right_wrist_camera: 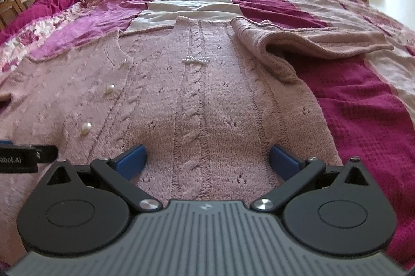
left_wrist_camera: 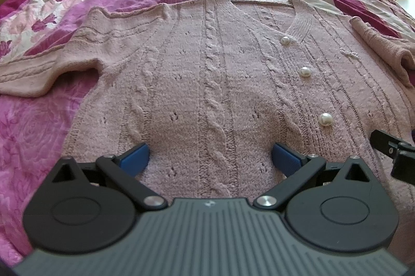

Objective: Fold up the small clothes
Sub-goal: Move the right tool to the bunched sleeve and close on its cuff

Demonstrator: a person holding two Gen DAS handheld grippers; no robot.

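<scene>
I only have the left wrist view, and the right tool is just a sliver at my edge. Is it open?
Observer: Yes. The right tool is open, low over the cardigan near its hem.
Operator: The right sleeve runs off my picture. Where does it go?
Observer: The right sleeve stretches sideways to the right across the bedspread, not folded in.
Operator: And the body's edge on that side?
Observer: It runs fairly straight from underarm to hem, lying flat on the dark magenta stripe.
</scene>
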